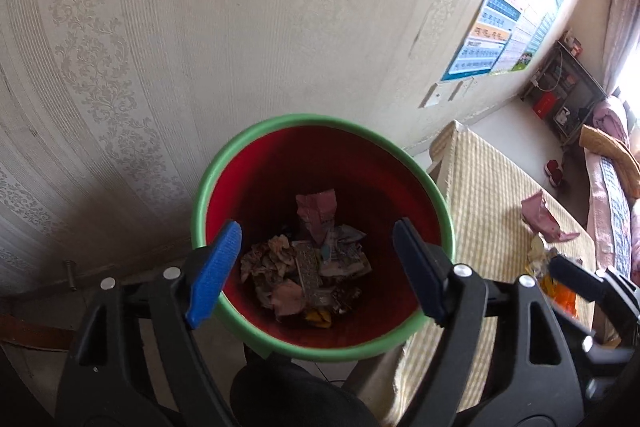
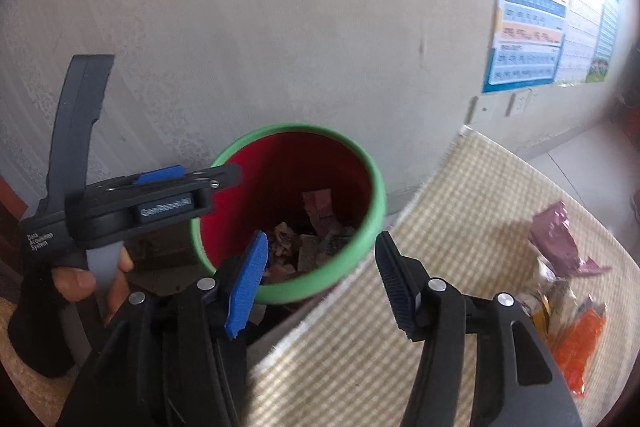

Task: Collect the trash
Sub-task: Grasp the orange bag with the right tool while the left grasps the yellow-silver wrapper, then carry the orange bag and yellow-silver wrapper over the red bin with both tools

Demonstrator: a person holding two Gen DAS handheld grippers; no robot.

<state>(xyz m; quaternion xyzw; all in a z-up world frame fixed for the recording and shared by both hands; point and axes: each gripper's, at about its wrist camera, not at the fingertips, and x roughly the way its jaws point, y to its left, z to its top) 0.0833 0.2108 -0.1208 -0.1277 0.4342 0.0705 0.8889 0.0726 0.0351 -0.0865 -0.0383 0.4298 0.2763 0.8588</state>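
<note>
While upright, mouth up, the bin (image 1: 322, 343) holds seemingly crumpled wrappers (image 1: 308, 267).

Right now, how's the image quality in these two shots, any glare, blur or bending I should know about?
Left wrist view: window light blows out the upper right near the poster; the wall curves from fisheye; the trash bin is fairly sharp. Right wrist view: softer overall, the bin rim smeared, the wrappers blurry, and the corners darken.
</note>
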